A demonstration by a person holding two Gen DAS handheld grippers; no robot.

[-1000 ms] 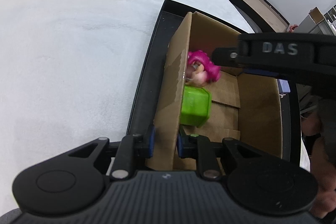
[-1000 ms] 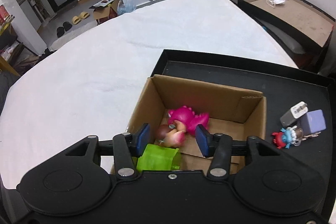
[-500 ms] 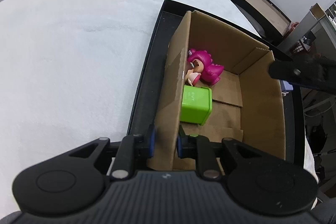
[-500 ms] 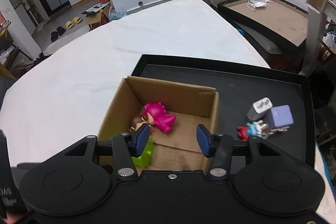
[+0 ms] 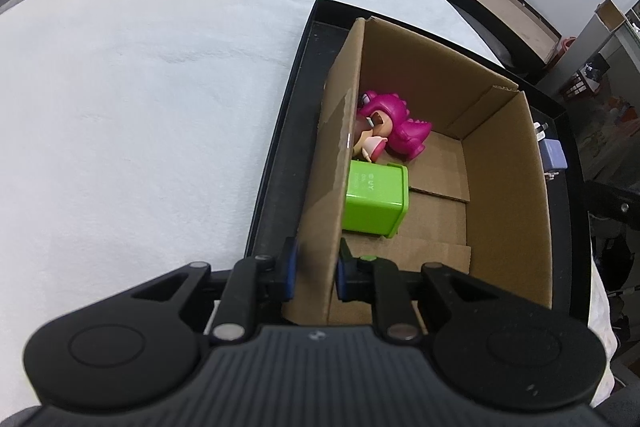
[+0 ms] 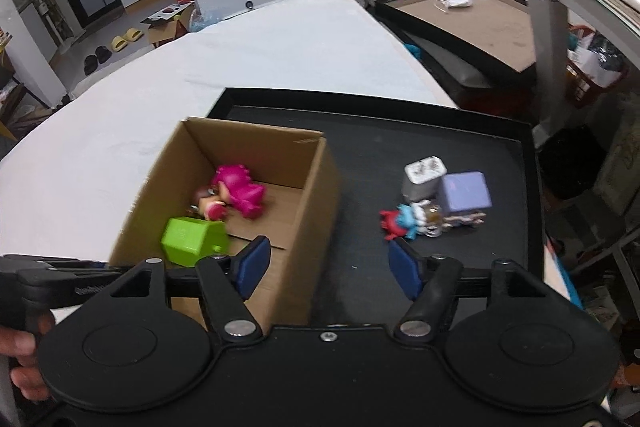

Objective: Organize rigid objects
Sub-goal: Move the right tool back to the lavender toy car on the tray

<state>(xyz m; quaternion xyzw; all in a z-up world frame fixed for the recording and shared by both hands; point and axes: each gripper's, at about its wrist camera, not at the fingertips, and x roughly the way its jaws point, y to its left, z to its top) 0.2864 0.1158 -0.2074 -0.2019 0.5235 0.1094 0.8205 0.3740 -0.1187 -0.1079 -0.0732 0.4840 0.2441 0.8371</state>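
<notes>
Left gripper is clamping the corrugated cardboard box wall; the blocky green plastic toy is lying inside, just ahead. Right gripper, jaws just widened, is gripping nothing.

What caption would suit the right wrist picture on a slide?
Open right claw above the black tray, between the cardboard box of toys and the loose items still outside.

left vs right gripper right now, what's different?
Left gripper is shut on the cardboard box wall; right gripper is open, its jaws having just been opening, with nothing held. Left sits at the box's corner; right spans the box edge and black tray. Both have blue pads and point steeply down.
</notes>
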